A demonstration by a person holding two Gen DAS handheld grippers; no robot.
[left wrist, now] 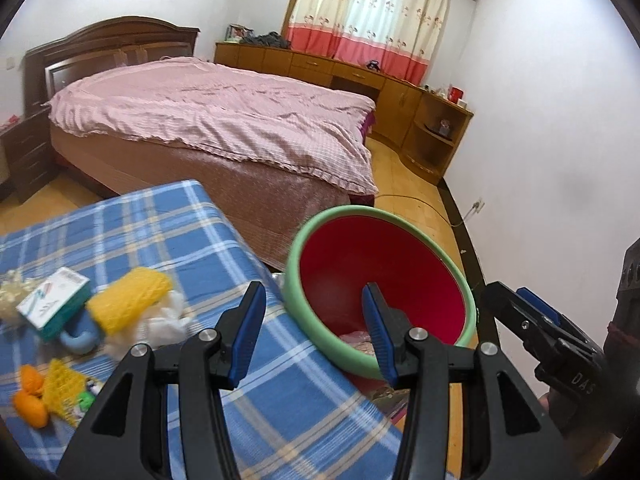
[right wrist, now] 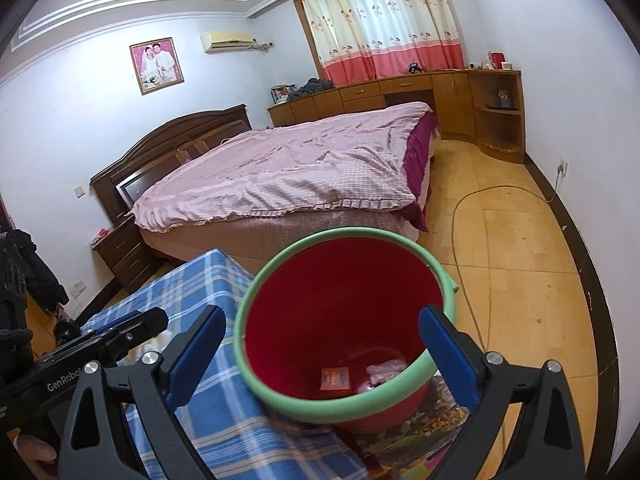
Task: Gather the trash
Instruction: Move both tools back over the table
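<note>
A red bin with a green rim [left wrist: 294, 264] [right wrist: 256, 292] stands on the floor beside a table with a blue plaid cloth [left wrist: 168, 224] [right wrist: 192, 280]. In the bin lie an orange packet [right wrist: 335, 378] and a clear wrapper [right wrist: 384, 372]. On the cloth sit a yellow foam net [left wrist: 128, 300], a white-green box [left wrist: 54, 302], white crumpled plastic [left wrist: 164, 324], a blue ring [left wrist: 80, 340], orange pieces [left wrist: 30, 394] and yellow netting [left wrist: 64, 388]. My left gripper [left wrist: 312, 334] is open and empty at the table edge by the bin. My right gripper [right wrist: 320, 356] is open and empty above the bin.
A bed with a pink cover [left wrist: 224, 116] [right wrist: 288, 168] stands behind the table and bin. Wooden cabinets [left wrist: 400, 92] line the far wall under curtains. A cable [right wrist: 464, 232] runs across the wooden floor to a wall socket. A colourful mat [right wrist: 420, 436] lies under the bin.
</note>
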